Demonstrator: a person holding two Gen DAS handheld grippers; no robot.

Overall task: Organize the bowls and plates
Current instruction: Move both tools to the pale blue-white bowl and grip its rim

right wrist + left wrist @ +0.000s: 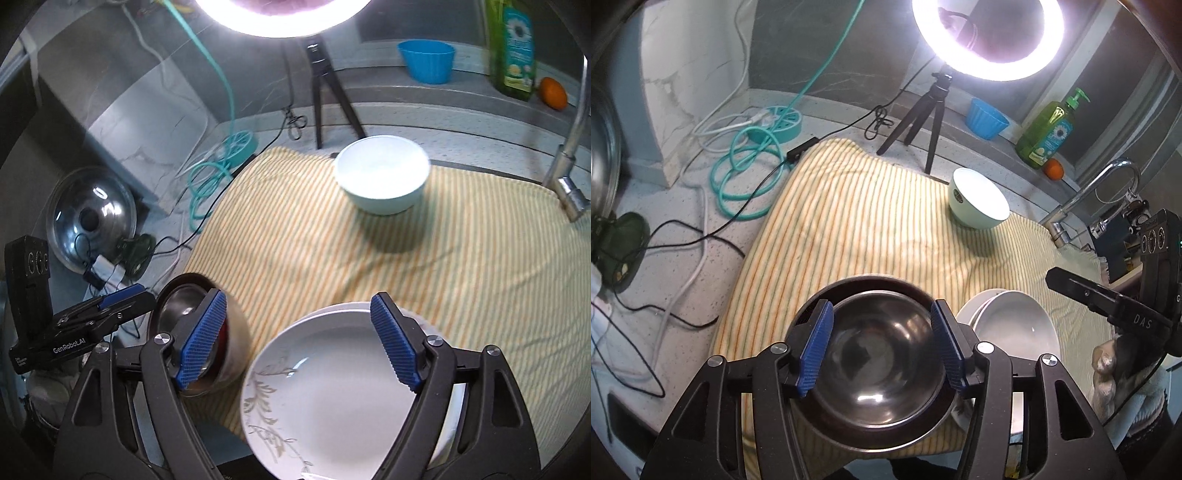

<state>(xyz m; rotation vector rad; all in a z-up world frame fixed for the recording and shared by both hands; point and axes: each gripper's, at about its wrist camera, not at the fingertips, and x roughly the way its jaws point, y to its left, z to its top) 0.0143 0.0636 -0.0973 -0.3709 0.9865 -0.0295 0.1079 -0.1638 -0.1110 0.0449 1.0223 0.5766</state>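
Note:
Two nested steel bowls (879, 362) (177, 306) sit at the near edge of a striped towel (868, 221) (461, 277). My left gripper (882, 308) (125, 295) hovers over them, open, its blue pads on either side of the inner bowl's rim without pressing. To the right lies a stack of white plates (1015, 325) (332, 387), the top one with a leaf pattern. My right gripper (299, 301) (1082, 291) stands open above that stack, holding nothing. A pale mint bowl (979, 203) (382, 173) stands alone at the far side of the towel.
A ring light on a tripod (923, 122) (325, 85) stands behind the towel. A blue cup (986, 118), a green soap bottle (1049, 129) and an orange (1054, 169) line the back ledge. A faucet (1086, 195) is right; cables, a teal hose (746, 173) and a pot lid (92, 218) lie left.

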